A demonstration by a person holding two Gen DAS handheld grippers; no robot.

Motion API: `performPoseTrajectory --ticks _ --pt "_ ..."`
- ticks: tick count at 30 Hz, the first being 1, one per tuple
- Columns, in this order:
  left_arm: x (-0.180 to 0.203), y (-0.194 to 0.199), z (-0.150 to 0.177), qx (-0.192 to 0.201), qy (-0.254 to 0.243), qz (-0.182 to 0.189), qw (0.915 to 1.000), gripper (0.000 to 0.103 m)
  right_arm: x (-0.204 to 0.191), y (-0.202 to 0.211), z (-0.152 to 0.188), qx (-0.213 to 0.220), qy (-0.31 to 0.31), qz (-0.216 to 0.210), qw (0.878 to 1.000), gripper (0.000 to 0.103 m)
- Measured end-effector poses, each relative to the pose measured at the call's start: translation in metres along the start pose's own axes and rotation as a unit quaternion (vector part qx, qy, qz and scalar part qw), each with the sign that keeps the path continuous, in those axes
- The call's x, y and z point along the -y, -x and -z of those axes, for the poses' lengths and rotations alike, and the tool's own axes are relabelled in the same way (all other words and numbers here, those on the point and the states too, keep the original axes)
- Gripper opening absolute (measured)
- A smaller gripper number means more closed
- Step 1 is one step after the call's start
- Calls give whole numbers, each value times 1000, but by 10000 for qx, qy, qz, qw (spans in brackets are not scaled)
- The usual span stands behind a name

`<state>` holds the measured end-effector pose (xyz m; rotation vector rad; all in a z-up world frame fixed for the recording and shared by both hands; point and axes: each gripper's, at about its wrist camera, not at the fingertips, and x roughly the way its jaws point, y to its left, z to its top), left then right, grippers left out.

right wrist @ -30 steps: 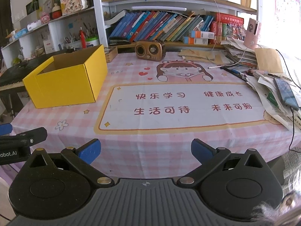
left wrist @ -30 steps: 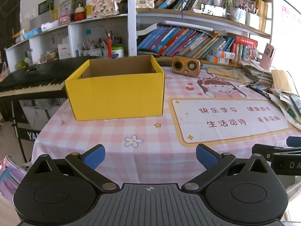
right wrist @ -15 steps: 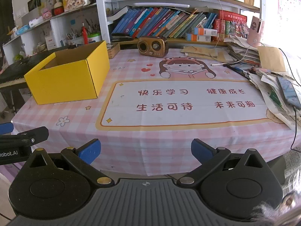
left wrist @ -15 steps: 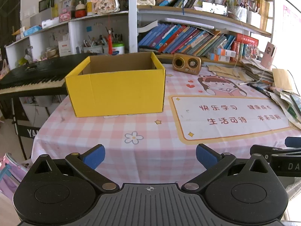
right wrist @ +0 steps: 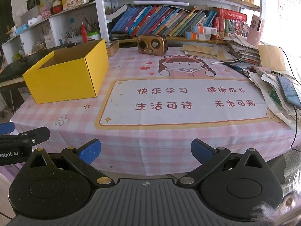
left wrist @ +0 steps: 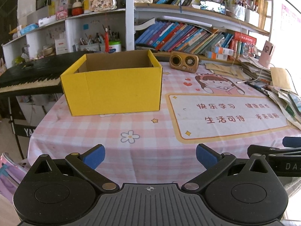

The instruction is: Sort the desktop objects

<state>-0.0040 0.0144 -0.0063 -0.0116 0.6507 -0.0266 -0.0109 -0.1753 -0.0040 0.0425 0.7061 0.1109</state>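
An open yellow cardboard box (left wrist: pixel 112 90) (right wrist: pixel 69 75) stands on the left of the pink checked tablecloth (left wrist: pixel 143 131) (right wrist: pixel 169 135); what lies inside is hidden. A brown retro radio (left wrist: pixel 184 61) (right wrist: pixel 152 44) sits at the back. Pens (right wrist: pixel 237 68) and a phone (right wrist: pixel 288 91) lie on the paper pile at the right. My left gripper (left wrist: pixel 150 156) is open and holds nothing, hovering over the table's near edge. My right gripper (right wrist: pixel 145 150) is open too, in front of the table edge.
A stack of papers and envelopes (right wrist: pixel 270 79) crowds the right side of the table. Bookshelves (left wrist: pixel 188 35) rise behind it. A black keyboard (left wrist: pixel 28 75) stands to the left. The right gripper's finger (left wrist: pixel 272 150) shows at the left wrist view's right edge.
Both grippers have pulled back and risen slightly, so the table and box look a little farther and lower. Both stay open and empty.
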Motion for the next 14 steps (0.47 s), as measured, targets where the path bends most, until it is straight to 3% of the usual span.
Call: performPoseTrajectory --ticks 14 --pt "-2 -5 -1 -31 48 -89 9999 103 -4 -9 -1 -145 62 -41 9999 103"
